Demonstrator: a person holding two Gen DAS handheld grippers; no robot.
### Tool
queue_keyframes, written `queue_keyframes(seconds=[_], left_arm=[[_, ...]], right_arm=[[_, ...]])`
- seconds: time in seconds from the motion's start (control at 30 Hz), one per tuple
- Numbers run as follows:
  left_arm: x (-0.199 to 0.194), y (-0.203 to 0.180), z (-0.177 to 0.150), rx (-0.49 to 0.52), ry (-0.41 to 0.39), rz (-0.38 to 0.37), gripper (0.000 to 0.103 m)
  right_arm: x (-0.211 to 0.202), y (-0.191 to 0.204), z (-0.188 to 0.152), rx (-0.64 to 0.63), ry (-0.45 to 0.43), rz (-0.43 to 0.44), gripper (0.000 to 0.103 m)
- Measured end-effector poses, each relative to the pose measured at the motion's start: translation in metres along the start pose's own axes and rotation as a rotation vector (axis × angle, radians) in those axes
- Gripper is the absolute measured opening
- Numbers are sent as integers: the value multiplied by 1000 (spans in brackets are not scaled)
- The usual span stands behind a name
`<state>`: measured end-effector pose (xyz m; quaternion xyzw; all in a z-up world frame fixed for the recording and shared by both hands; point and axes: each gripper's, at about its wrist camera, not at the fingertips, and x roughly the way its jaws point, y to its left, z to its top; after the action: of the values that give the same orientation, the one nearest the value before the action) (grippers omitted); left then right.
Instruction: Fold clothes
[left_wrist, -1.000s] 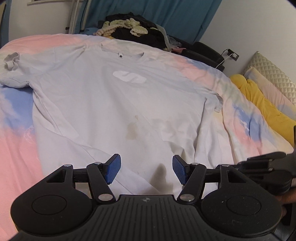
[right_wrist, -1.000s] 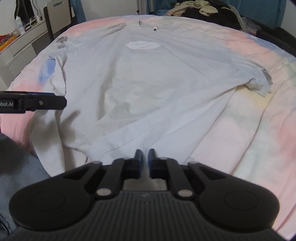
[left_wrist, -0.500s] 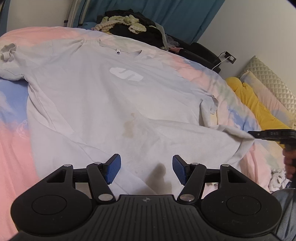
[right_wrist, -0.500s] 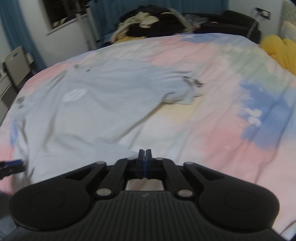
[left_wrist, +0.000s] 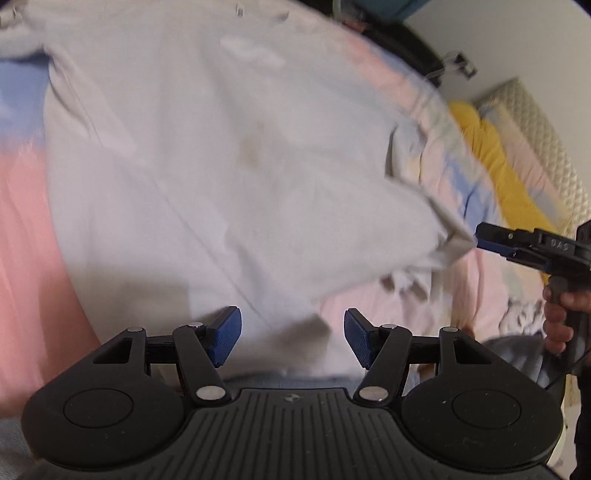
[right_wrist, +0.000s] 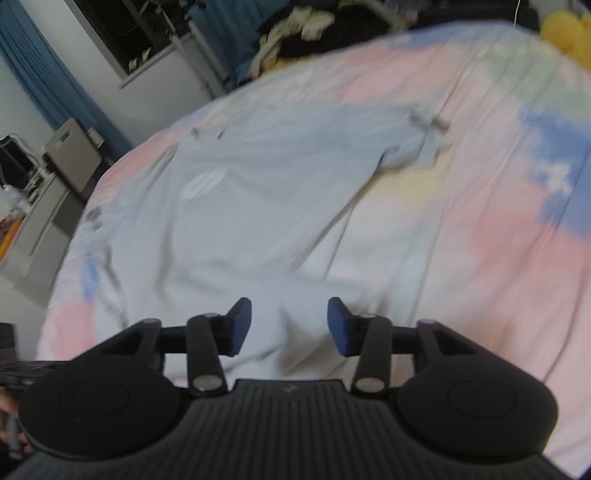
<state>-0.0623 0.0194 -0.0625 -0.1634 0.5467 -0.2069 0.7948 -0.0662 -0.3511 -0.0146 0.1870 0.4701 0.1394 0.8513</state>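
Note:
A pale grey T-shirt (left_wrist: 221, 166) lies spread front-up on the bed, with a white logo (right_wrist: 201, 184) on the chest and a brownish stain (left_wrist: 251, 147) lower down. My left gripper (left_wrist: 292, 341) hovers open over the shirt's bottom hem with nothing between its blue pads. In the right wrist view my right gripper (right_wrist: 289, 326) is open just above the shirt's (right_wrist: 240, 206) lower right corner. The left wrist view shows the right gripper (left_wrist: 487, 240) from the side, its tip at that drawn-out corner. Both views are motion-blurred.
The pastel pink, blue and yellow bedsheet (right_wrist: 480, 240) covers the bed. A yellow pillow (left_wrist: 495, 162) lies at the right and a pile of dark and cream clothes (right_wrist: 306, 33) sits beyond the far edge. A hand (left_wrist: 557, 317) holds the right gripper's handle. Grey furniture (right_wrist: 70, 155) stands at left.
My right gripper, shut on the shirt's corner half a second ago, has opened after drawing it out to the right. The left gripper stayed open and dropped closer to the hem.

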Motion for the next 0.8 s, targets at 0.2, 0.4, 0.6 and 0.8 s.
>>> queue_keyframes(seconds=[0.2,0.4,0.6,0.8], left_arm=[[30,-10,2,-23,75,79,66],[17,-1,1,-67,72,65,8],[-83,43,15,-182,-108,-48,5],[-161,99,8,-303,-234,-72,5]], right_arm=[[41,-2,-10,89,96,-36,49],[51,-4,-6,69,61,-88,6],[-2,-2,8,-32,-4,-66,2],[-49,-14,14,-83,-38,-101,2]])
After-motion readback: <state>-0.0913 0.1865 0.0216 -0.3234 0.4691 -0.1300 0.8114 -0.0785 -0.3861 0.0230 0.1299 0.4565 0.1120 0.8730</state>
